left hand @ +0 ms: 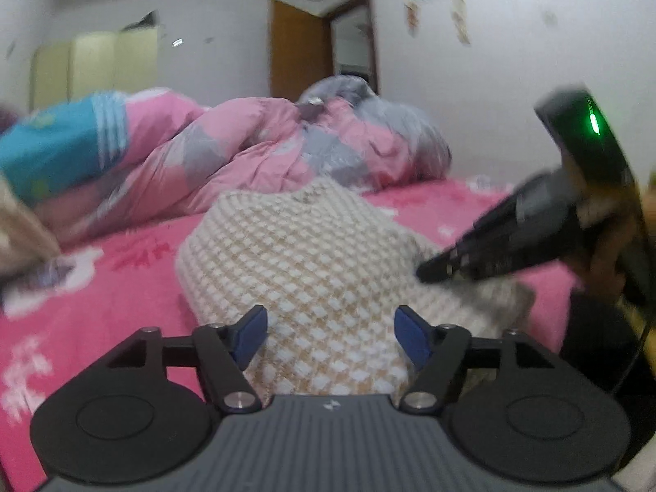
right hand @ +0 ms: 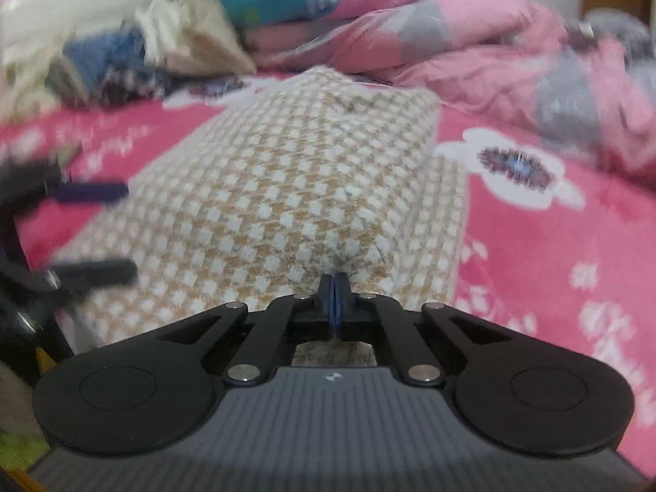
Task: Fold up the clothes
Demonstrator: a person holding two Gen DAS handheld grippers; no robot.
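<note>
While the checked beige-and-white garment (left hand: 320,262) lies folded over itself mid-bed on the pink floral sheet (left hand: 102,299), the left claw (left hand: 328,338) sits at its near edge, jaws wide, blue pads (left hand: 250,336) either side of the fabric but not pressing it. Right claw (right hand: 336,301) is fully closed; a pucker of the knit sits right at its tips, but whether fabric is pinched is unclear. In the left wrist view the right claw reaches in from the right onto the garment's right edge. Pink-and-grey quilt (right hand: 471,41) bunched behind the garment, teal striped item (left hand: 61,143) on top of it at left. Loose clothes pile (right hand: 123,53) far left, blurred.
</note>
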